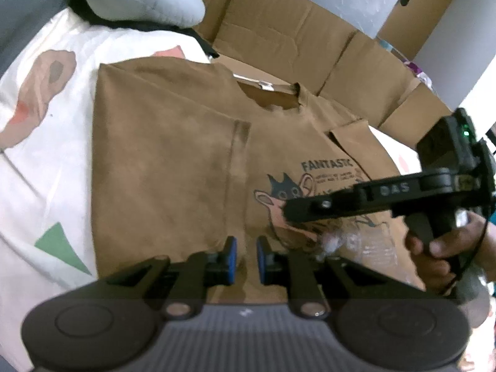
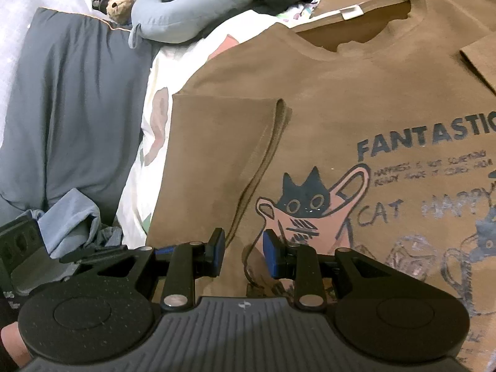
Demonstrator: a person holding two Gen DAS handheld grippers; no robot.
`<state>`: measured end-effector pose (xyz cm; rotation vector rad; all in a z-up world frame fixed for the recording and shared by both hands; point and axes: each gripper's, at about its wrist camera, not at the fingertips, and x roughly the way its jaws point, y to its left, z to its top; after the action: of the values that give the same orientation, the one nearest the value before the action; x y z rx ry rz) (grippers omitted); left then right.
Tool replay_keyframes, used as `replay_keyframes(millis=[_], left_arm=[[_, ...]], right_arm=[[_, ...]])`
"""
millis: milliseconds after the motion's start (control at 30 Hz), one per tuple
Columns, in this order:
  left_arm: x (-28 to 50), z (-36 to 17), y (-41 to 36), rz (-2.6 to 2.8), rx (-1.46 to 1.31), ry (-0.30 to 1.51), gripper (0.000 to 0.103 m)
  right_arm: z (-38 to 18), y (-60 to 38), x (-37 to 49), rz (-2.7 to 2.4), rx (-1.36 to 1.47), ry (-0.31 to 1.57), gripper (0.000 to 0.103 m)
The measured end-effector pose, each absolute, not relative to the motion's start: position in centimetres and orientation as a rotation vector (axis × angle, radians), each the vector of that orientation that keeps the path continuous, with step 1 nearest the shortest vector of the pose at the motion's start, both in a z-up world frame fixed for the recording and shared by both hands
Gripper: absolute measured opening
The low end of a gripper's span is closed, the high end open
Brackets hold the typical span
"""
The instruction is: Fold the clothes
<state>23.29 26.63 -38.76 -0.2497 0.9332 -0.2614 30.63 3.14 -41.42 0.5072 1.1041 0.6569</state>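
Setting: home bedroom, w/ a bed serving as work surface. Evidence: white printed bedsheet [image 1: 40, 167] is covering the surface; grey-blue pillow [image 2: 77, 108] is lying at the left edge; blue neck pillow [image 2: 192, 6] and small teddy bear [image 2: 119, 1] are sitting near the head end. Flattened cardboard [image 1: 279, 31] is leaning along the far side. Brown T-shirt [image 2: 356, 93] is lying spread on the sheet, i.e. laundry being handled on a bed, not at a bench.

Brown T-shirt [image 2: 356, 99], black cat print; white patterned sheet [image 1: 46, 161].
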Motion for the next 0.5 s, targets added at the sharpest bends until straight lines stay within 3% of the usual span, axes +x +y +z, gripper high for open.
replay_keyframes(millis=[300,500], left_arm=[[23.8,-41.4,25.9,-0.246,-0.187,0.982,0.01],[23.9,-39.7,26.6,-0.225,-0.185,0.958,0.01]], right_arm=[[-41.6,1.3,30.3,0.645,0.495,1.095,0.029],[-41.2,0.2,30.1,0.652,0.457,1.084,0.029]])
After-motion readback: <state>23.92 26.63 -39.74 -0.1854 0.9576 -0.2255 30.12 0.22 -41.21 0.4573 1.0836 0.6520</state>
